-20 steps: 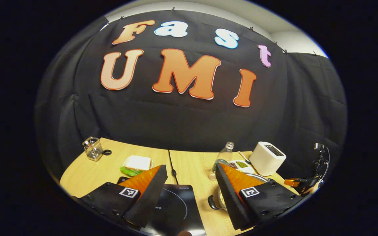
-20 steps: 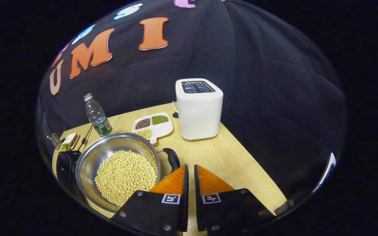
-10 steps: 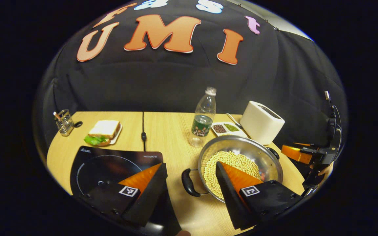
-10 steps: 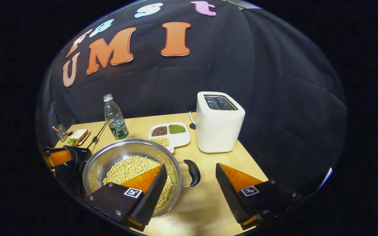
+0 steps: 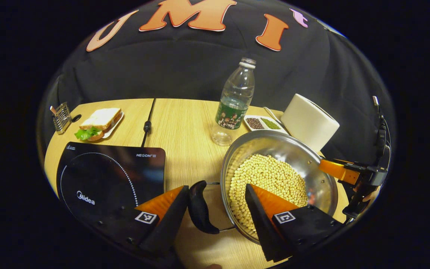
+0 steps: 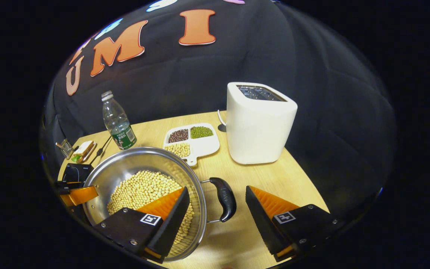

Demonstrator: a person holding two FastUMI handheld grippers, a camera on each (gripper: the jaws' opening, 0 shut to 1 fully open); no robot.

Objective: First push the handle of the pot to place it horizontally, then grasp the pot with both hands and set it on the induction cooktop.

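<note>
Utensil rack (image 5: 61,116): far left corner of the wooden table (image 5: 185,123), metal wire.
Sandwich (image 5: 99,121): on a small plate just right of the rack, green leaf hanging out of it.
Induction cooktop (image 5: 106,179): black, on the near left of the table, nothing on its glass; well left of the pot.
Left gripper (image 5: 217,201): jaws wide open, holding nothing; they straddle the pot's left handle (image 5: 199,207), one finger just beside the handle's outer edge, the other over the soybeans inside the rim.
Pot (image 5: 286,149): steel, standing on the table right of the cooktop, its floor covered with soybeans (image 5: 263,179); its two black handles lie out to its sides.
Water bottle (image 5: 233,102): upright behind the pot, nearly empty.
Divided dish (image 6: 194,140): white, holds dark, green and pale beans; between bottle and toaster.
Toaster (image 6: 258,121): white, behind the pot's right side.
Right gripper (image 6: 217,201): spread wide, gripping nothing; the pot's right handle (image 6: 224,198) lies in the gap, one finger above the beans, the other over bare table.
</note>
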